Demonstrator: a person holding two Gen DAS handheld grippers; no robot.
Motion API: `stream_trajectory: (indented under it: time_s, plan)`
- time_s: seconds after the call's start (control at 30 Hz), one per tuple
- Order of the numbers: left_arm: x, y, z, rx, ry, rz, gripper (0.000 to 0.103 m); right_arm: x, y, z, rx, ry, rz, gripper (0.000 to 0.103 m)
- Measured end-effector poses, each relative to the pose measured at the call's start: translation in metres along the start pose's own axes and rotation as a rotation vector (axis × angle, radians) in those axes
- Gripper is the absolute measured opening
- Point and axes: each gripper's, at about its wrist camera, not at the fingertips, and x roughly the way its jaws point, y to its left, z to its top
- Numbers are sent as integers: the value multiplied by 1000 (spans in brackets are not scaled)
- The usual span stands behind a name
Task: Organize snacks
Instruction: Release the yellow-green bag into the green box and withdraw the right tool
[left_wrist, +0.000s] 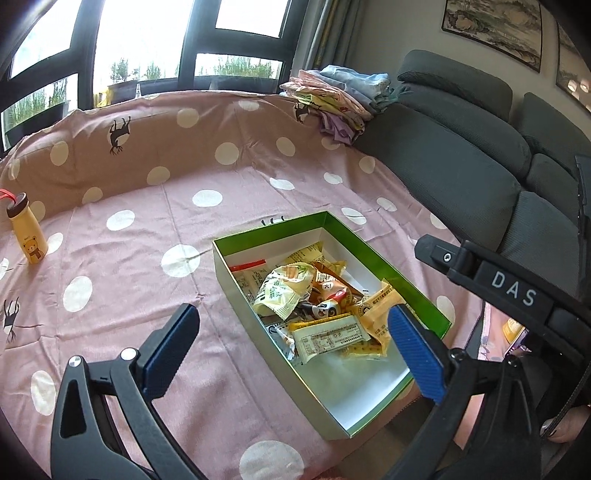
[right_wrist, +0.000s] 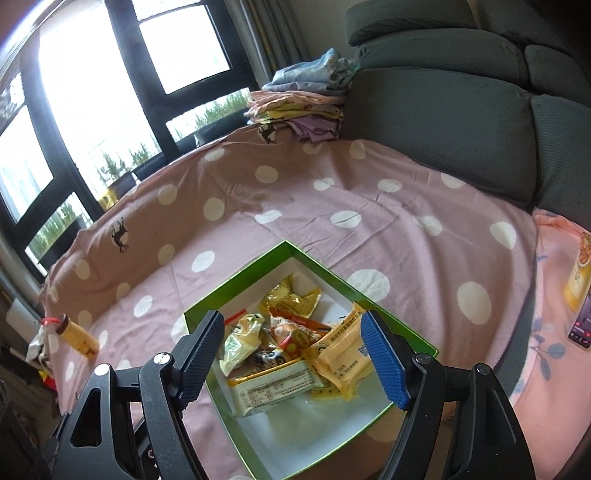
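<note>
A shallow green box (left_wrist: 369, 254) with a white inside lies on the pink polka-dot cloth. Several wrapped snacks (left_wrist: 314, 306), mostly yellow and orange packets, are heaped in its far half. My left gripper (left_wrist: 295, 350) hangs above the box's near part, open wide, with nothing between its blue pads. The right wrist view shows the same box (right_wrist: 236, 280) corner-on with the snacks (right_wrist: 295, 343) inside. My right gripper (right_wrist: 293, 358) hovers over that heap, open and empty. The black frame (left_wrist: 513, 288) of the right gripper crosses the right side of the left wrist view.
A yellow bear bottle (left_wrist: 27, 232) stands on the cloth at far left. Folded clothes (left_wrist: 340, 99) are stacked at the back beside a grey sofa (left_wrist: 461, 155). A phone (right_wrist: 581, 325) and a yellow packet (right_wrist: 580, 280) lie at the right edge.
</note>
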Motion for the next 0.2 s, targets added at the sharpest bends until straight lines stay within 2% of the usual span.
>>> stream_trajectory:
  time_s: [0.2]
  plan:
    - [1,4,0,-21,8,-5,102,2,1,-1,-8,9,-24,77]
